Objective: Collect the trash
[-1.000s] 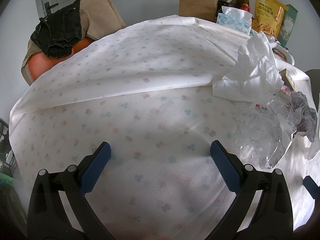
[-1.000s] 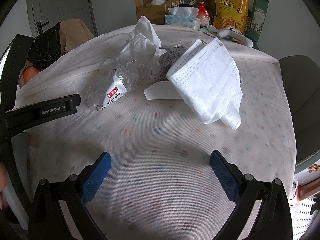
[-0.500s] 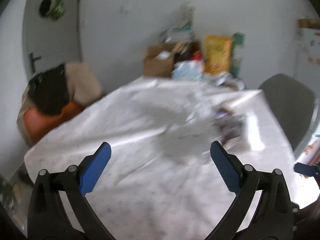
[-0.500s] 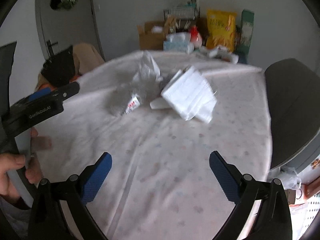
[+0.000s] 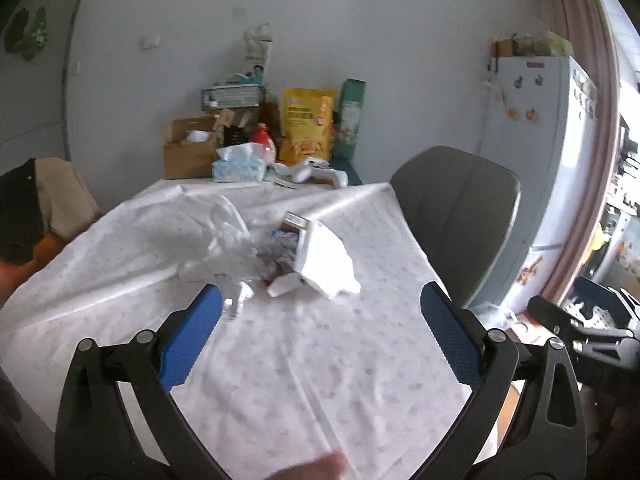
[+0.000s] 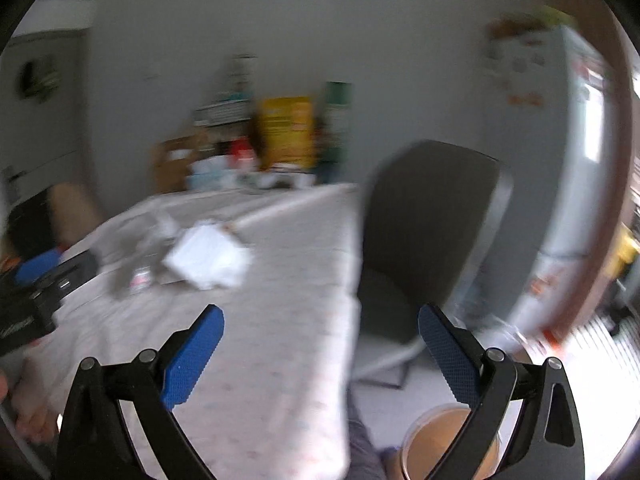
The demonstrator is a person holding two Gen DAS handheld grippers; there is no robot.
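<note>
A heap of trash lies mid-table on the flowered cloth [image 5: 304, 360]: a white face mask [image 5: 326, 258], a crumpled white plastic bag [image 5: 218, 228], a crushed clear bottle [image 5: 238, 300] and a grey wad [image 5: 276, 258]. My left gripper [image 5: 320, 320] hovers open, well short of the heap, with nothing between its blue pads. In the blurred right wrist view the mask [image 6: 208, 258] shows far to the left. My right gripper [image 6: 320, 340] is open and empty over the table's right edge. The left gripper [image 6: 36, 284] shows at that view's left border.
A grey chair [image 5: 456, 220] stands at the table's right side. At the back are a cardboard box [image 5: 188, 152], a tissue box [image 5: 238, 166] and a yellow snack bag [image 5: 306, 130]. A fridge [image 5: 536, 152] stands right. A round tan bin [image 6: 444, 444] sits on the floor.
Both grippers have pulled back and risen away from the trash heap, staying open. The right one has swung right, past the table edge toward the chair and the floor bin.
</note>
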